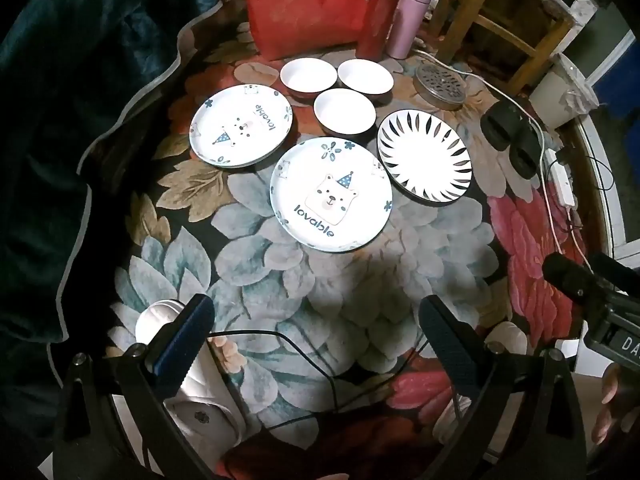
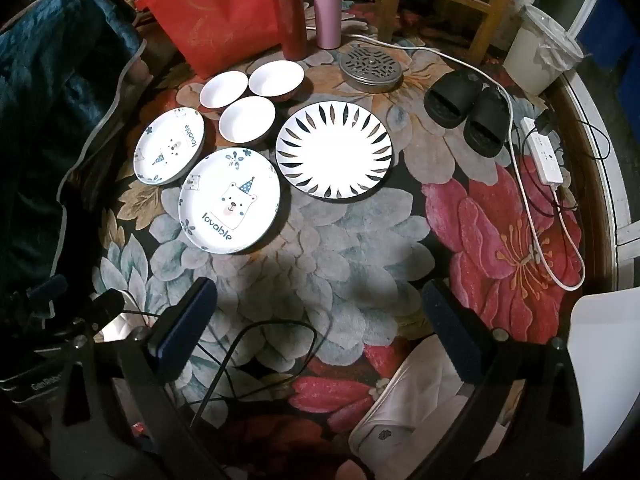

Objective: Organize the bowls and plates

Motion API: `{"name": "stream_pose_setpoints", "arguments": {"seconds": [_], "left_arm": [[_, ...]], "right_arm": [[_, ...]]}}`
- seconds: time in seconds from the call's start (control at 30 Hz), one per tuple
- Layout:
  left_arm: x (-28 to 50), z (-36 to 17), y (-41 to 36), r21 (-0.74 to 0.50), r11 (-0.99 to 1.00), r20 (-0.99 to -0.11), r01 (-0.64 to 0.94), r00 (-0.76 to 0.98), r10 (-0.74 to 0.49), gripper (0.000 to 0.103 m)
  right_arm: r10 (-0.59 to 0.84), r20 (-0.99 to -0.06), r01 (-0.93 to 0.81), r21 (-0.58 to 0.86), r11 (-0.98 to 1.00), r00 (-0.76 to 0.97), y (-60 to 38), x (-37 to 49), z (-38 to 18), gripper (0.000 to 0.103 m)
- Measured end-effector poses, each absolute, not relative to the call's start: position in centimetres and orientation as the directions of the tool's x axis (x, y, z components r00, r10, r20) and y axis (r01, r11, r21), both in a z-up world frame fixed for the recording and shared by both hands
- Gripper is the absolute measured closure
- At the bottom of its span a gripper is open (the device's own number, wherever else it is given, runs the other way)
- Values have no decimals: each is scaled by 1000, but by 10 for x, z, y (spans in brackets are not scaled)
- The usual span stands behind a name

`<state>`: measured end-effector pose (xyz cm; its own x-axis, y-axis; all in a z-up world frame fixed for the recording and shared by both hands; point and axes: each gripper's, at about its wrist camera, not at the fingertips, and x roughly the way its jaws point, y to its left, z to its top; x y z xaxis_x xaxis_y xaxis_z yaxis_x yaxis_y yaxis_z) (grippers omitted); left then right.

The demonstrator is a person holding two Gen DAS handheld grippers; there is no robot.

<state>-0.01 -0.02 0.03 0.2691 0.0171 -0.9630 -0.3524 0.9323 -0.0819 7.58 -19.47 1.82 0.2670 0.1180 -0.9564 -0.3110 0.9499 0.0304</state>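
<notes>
On the flowered rug lie two white bear plates marked "lovable", one near (image 1: 330,195) (image 2: 229,201) and one farther left (image 1: 241,125) (image 2: 169,145). A black-and-white petal plate (image 1: 425,156) (image 2: 334,149) sits to their right. Three white bowls (image 1: 345,111) (image 1: 308,73) (image 1: 365,76) (image 2: 247,118) cluster behind the plates. My left gripper (image 1: 316,334) hangs open above the rug, well short of the near bear plate, nothing between its fingers. My right gripper (image 2: 320,320) is also open and empty, high above the rug in front of the plates.
A red bag (image 2: 216,12), a red flask (image 2: 289,16) and a pink flask (image 2: 327,8) stand behind the bowls. A round metal lid (image 2: 371,69), black slippers (image 2: 468,109), a power strip (image 2: 545,156) with cables and a white bin (image 2: 540,52) lie right. Dark fabric (image 1: 60,140) borders the left.
</notes>
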Motion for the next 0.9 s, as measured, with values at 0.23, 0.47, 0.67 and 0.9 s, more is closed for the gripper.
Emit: {"name": "stream_pose_setpoints", "arguments": {"seconds": [0.23,0.47,0.67,0.9], "left_arm": [[1,1,0,-65,930,-964,-361,265,35,1],[14,9,5,-67,928,-964,-367,263,34,1],[3,4,2,-70,933,-961,-353,275,32,1],[4,2,3,-67,933,-961,-354,273,34,1]], "right_arm": [[114,-957,-310,28,950,265,-195,75,17,0],[115,-957,-312,28,950,265,-194,75,16,0],[113,-958,-310,27,950,264,-195,74,15,0],[111,-958,-311,24,950,264,-196,74,14,0]]}}
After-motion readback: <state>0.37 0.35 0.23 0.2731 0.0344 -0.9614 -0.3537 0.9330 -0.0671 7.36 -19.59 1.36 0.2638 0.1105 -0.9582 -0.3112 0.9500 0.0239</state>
